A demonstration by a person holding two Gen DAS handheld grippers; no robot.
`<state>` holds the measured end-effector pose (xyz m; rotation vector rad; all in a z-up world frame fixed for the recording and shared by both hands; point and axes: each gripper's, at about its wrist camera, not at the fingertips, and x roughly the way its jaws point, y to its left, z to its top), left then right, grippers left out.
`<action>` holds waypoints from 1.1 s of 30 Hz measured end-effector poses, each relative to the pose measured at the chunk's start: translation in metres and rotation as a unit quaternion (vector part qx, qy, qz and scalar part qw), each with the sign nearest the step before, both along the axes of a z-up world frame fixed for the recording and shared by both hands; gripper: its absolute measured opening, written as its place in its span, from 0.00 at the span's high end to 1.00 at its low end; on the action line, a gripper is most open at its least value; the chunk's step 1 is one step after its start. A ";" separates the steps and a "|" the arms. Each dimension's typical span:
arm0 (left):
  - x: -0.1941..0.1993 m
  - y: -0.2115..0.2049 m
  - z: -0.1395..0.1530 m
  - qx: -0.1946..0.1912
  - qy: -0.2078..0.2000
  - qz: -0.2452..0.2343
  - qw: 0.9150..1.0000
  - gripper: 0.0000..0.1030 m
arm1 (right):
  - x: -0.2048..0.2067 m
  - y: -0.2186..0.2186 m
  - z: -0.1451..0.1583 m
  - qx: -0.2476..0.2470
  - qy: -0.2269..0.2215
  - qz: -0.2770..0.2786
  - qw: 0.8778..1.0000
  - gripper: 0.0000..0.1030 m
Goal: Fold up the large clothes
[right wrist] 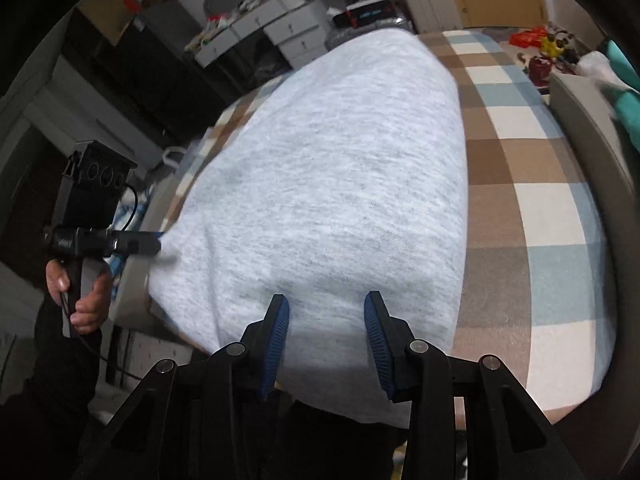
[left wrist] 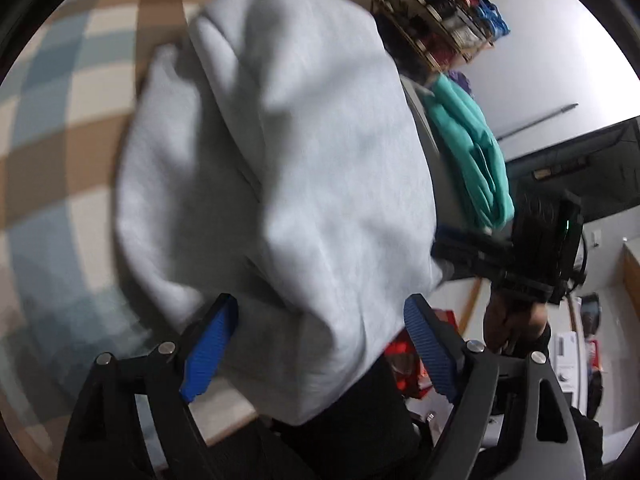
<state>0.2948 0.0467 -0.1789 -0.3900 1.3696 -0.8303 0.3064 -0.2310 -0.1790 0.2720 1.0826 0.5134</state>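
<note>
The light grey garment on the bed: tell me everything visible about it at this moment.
The light grey garment looks like heathered sweatshirt knit, thick and soft. It lies folded into a broad bundle on the checked bedspread, with deep creases in the left wrist view and a smoother face in the right. Its near edge overhangs the bed's side. The left tool stands open around that edge; the right tool straddles the fabric without visibly pinching. Sleeves and collar cannot be made out.

A lived-in bedroom at home — checked bedspread (right wrist: 532, 184), white drawer unit (right wrist: 296, 36), crowded shoe rack (left wrist: 436, 20).
</note>
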 end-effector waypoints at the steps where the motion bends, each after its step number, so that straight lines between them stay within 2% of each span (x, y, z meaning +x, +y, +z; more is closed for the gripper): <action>1: -0.002 -0.006 -0.007 0.004 0.004 -0.008 1.000 0.21 | -0.004 0.003 -0.006 0.002 0.007 0.003 1.000 0.61; 3: -0.005 -0.020 -0.019 0.009 0.001 -0.026 1.000 0.30 | 0.006 -0.002 -0.008 0.013 0.022 0.010 1.000 0.61; 5: -0.004 -0.022 -0.020 0.021 -0.010 -0.033 0.999 0.38 | 0.007 0.000 -0.011 0.027 0.037 0.017 0.999 0.61; 7: 0.003 -0.004 -0.006 0.004 -0.027 -0.003 1.000 0.38 | 0.012 0.000 -0.014 0.029 0.042 0.025 0.998 0.62; 9: 0.011 0.029 0.011 -0.004 -0.057 0.057 0.997 0.36 | 0.005 0.001 -0.012 0.028 0.041 0.026 0.998 0.64; 10: 0.016 0.047 0.017 0.012 -0.077 0.092 0.993 0.29 | 0.005 0.000 -0.012 0.029 0.035 0.025 0.999 0.64; 11: 0.022 0.060 0.017 0.030 -0.089 0.123 0.988 0.14 | 0.004 -0.001 -0.012 0.033 0.032 0.022 0.999 0.64; 12: 0.029 0.071 0.013 0.045 -0.092 0.148 0.984 0.12 | 0.002 -0.002 -0.013 0.037 0.030 0.019 0.999 0.64; 13: 0.038 0.073 0.003 0.057 -0.077 0.148 0.984 0.12 | -0.004 -0.003 -0.014 0.042 0.027 0.016 0.999 0.64; 15: 0.057 0.067 -0.026 0.052 -0.017 0.139 0.989 0.12 | -0.010 -0.002 -0.014 0.045 0.022 0.016 0.999 0.64; 17: 0.069 0.063 -0.046 -0.003 0.029 0.138 0.990 0.12 | -0.011 -0.004 -0.016 0.058 0.022 0.012 0.998 0.64; 18: 0.072 0.058 -0.049 -0.030 0.033 0.135 0.990 0.13 | -0.013 -0.006 -0.016 0.063 0.022 0.013 0.998 0.64; 21: 0.078 0.037 -0.041 -0.090 0.020 0.098 0.991 0.13 | -0.015 -0.011 -0.016 0.080 0.023 0.010 0.997 0.64; 25: 0.092 0.006 -0.013 -0.126 -0.015 0.047 0.991 0.13 | -0.020 -0.017 -0.017 0.095 0.022 0.005 0.995 0.64; 27: 0.098 -0.008 0.008 -0.152 -0.043 0.014 0.987 0.13 | -0.022 -0.017 -0.017 0.094 0.020 0.002 0.995 0.64; 30: 0.105 -0.025 0.013 -0.138 -0.084 -0.007 0.987 0.13 | -0.026 -0.010 -0.014 0.078 0.013 0.006 0.997 0.63; 32: 0.111 -0.031 -0.006 -0.118 -0.077 -0.004 0.990 0.13 | -0.027 -0.006 -0.014 0.075 0.013 0.011 0.997 0.63; 33: 0.114 -0.026 -0.021 -0.113 -0.055 0.007 0.992 0.13 | -0.027 -0.004 -0.014 0.074 0.014 0.012 0.997 0.63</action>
